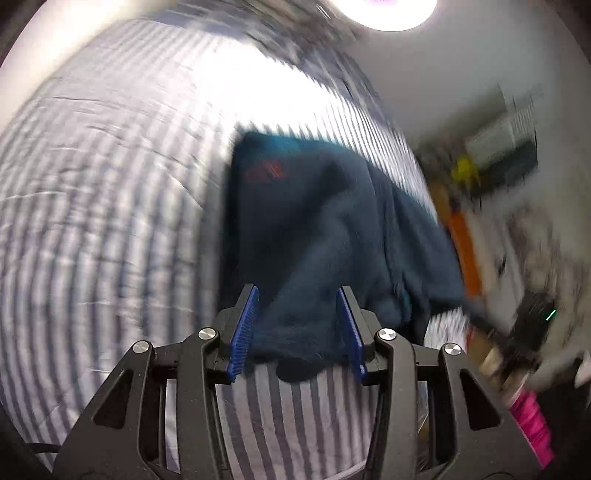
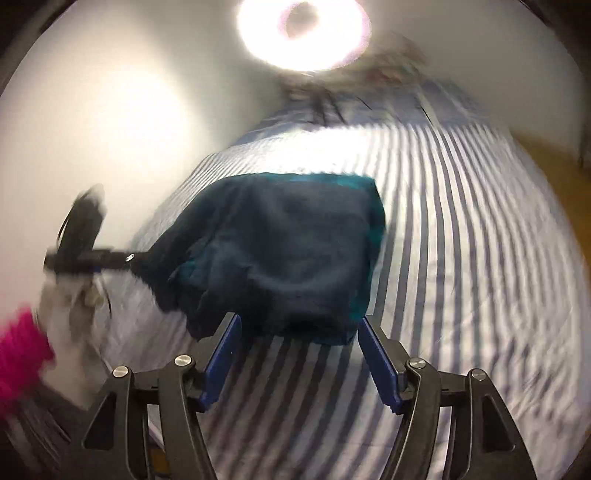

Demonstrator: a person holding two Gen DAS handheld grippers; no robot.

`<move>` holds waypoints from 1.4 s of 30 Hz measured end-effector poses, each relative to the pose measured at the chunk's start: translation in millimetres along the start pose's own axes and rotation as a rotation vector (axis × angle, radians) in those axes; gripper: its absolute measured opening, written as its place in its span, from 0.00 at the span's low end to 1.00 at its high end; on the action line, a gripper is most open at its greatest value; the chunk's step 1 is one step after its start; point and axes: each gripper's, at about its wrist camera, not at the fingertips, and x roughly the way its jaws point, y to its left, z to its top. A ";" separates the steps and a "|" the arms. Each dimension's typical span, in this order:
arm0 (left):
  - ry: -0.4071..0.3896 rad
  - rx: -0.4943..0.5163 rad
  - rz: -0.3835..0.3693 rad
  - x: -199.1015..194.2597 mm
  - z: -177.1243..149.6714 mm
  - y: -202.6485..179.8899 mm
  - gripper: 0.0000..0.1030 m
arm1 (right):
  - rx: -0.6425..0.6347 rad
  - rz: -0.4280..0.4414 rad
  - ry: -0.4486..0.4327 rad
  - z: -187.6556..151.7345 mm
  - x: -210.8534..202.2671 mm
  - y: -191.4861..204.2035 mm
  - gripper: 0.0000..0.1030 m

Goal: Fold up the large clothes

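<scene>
With the left gripper (image 1: 297,328) and right gripper (image 2: 301,354) both agape at lower centre, releasing the dark fleece garment (image 2: 280,251) on the striped bed (image 2: 461,229) appears complete; regrasping follows.

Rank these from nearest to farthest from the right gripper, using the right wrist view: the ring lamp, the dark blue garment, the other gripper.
1. Dark blue garment, folded on the striped bed sheet, just ahead of the right gripper.
2. Left gripper, at the garment's left edge.
3. Ring lamp, far end, top.

One dark blue garment (image 2: 280,251), one striped bedsheet (image 2: 461,221), two grippers, one ring light (image 2: 303,33)
</scene>
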 end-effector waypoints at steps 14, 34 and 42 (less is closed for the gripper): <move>0.126 -0.173 -0.061 45.9 -6.0 27.7 0.47 | 0.350 0.247 0.139 -1.9 85.1 -1.1 0.68; 0.026 0.113 0.144 26.4 -31.4 -27.9 0.05 | 0.220 0.075 0.154 -7.4 52.2 -1.2 0.00; 0.036 0.199 0.197 20.1 -53.9 -34.2 0.08 | 0.130 -0.022 0.209 -10.4 65.7 11.8 0.06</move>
